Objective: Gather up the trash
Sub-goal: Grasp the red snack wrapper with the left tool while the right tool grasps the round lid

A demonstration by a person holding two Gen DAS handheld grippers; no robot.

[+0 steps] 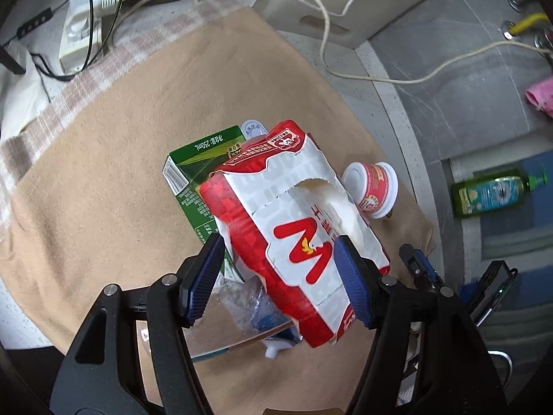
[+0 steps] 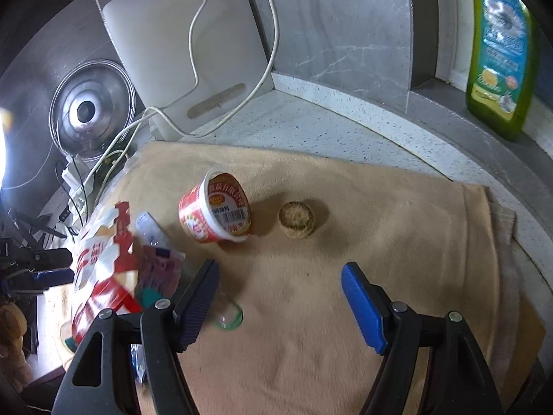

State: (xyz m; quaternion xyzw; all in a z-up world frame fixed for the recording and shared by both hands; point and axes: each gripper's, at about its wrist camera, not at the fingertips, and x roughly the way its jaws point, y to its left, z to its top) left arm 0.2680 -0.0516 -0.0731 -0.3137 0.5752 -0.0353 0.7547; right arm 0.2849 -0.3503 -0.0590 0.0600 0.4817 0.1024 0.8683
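Observation:
A torn red and white carton (image 1: 297, 228) lies tilted on a green drink carton (image 1: 204, 159) and a crumpled clear bottle (image 1: 242, 304), all on a tan cloth (image 1: 103, 190). My left gripper (image 1: 280, 240) hovers open over the red carton; its pads frame the carton and do not press it. A red and white cup (image 2: 216, 207) lies on its side beside a small round brown lump (image 2: 296, 223). My right gripper (image 2: 280, 266) stands open above bare cloth in front of both, holding nothing. The left gripper (image 2: 52, 266) shows at the far left next to the carton (image 2: 100, 263).
A white cutting board (image 2: 179, 55) leans on the back wall, with white cables trailing to a power strip (image 1: 81, 31). A glass pot lid (image 2: 91, 110) stands at the left. A green soap bottle (image 2: 497, 55) sits on the ledge. A purple wrapper (image 2: 160, 269) lies by the carton.

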